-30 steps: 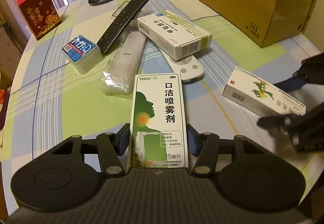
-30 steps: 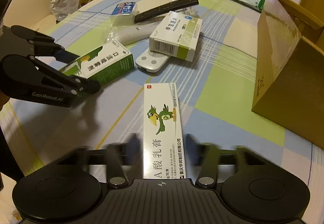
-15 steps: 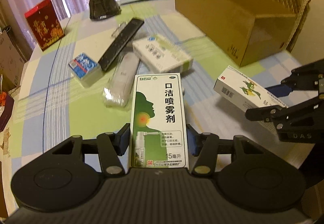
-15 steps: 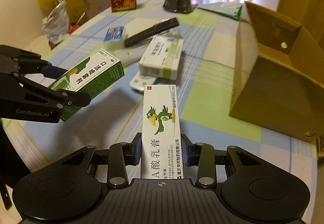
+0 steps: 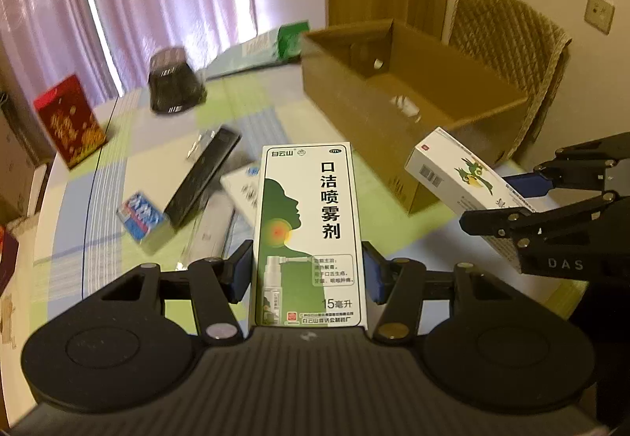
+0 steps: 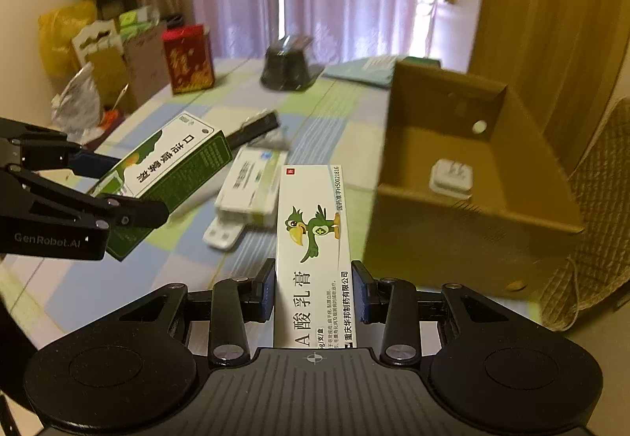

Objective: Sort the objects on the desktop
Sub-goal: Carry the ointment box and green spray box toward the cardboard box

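**Cardboard box lies ahead and to the right of both held cartons**

Cardboard box (image 6: 464, 176), open-topped, sits on the table (image 5: 118, 176) to the right of the clutter; one small white item (image 6: 451, 178) lies on its floor. The right gripper (image 6: 313, 292) pinches the parrot carton (image 6: 313, 239) near its base, long axis pointing forward, raised off the table. The box's near wall stands just ahead and right of that carton's far end, so this hand is judged the nearer one.

The left gripper (image 5: 307, 276) is pressed onto the spray carton (image 5: 309, 231) the same way, lengthwise and off the table. From its view the box is farther, up and to the right, with the right gripper between.

Likely next: carry the parrot carton forward-right over the rim, lengthwise along the box. The left hand would have to wait or cross behind.
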The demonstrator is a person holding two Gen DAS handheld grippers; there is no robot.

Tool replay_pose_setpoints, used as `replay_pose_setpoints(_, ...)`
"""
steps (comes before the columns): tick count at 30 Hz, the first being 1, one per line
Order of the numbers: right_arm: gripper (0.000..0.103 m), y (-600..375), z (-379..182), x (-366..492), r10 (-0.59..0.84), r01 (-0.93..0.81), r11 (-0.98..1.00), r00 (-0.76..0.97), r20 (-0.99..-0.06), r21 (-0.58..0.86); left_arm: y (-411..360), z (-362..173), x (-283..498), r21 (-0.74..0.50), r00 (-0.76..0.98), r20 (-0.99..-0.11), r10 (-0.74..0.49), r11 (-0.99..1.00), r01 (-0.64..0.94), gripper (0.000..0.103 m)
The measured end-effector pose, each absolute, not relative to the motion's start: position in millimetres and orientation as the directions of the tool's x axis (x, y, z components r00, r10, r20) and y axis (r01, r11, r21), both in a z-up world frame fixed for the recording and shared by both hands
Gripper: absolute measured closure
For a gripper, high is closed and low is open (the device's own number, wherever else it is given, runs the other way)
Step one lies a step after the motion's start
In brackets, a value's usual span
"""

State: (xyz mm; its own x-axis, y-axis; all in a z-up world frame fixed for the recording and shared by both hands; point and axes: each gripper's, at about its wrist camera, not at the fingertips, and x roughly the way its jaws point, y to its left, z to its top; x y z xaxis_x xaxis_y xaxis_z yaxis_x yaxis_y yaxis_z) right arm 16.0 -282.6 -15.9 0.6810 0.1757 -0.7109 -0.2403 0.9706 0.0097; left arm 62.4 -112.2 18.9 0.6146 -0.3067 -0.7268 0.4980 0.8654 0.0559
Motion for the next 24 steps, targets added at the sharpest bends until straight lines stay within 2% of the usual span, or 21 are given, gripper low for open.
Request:
replay_pose_setpoints(10,0.066,-313.3,9.1,21.1,0.134,-0.187,0.982,0.730,-0.670,-0.007,-147.2,42.9,68.4,0.065,0.624,-0.695,-0.357,0.833,0.549,0.053)
replay_pose_setpoints(24,0.066,-338.6,19.1,29.2,0.103,-0.142,0.990,0.751,-0.652,-0.007,-172.7,48.7,76.8,0.065,0.614,-0.685,-0.392,0.806,0.588,0.053)
